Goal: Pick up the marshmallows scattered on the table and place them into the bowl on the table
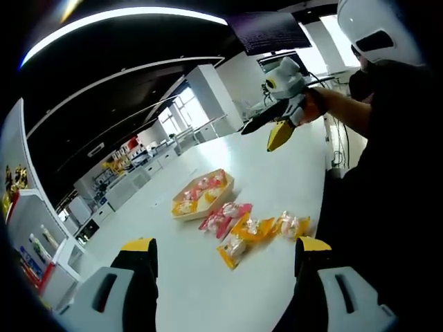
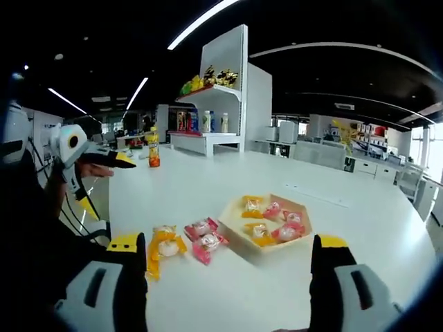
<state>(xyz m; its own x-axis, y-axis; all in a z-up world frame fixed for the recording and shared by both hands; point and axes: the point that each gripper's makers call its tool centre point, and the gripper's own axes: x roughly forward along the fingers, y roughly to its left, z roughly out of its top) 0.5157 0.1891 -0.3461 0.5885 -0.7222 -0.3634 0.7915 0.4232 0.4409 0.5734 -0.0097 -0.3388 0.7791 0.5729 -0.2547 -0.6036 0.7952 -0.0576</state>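
Right gripper [image 2: 225, 277], nearest in the right gripper view: jaws spread wide with nothing between them, raised above the white table [image 2: 387, 207] and aimed at the work area, a stance suited to choosing a target. Just beyond the jaws, left of centre, lie the wrapped marshmallows [image 2: 190, 245] that remain loose: orange packets on the left, pink ones on the right, touching or nearly so. Immediately right of them stands the shallow bowl [image 2: 239, 225], already holding several orange and pink packets; its closeness keeps each transfer short. Farther left, the left gripper [image 2: 104, 159] is held high and clear of the table. In the left gripper view its own jaws stand wide and empty. Farthest: a bottle [image 2: 154, 153] and shelving [image 2: 214, 90].
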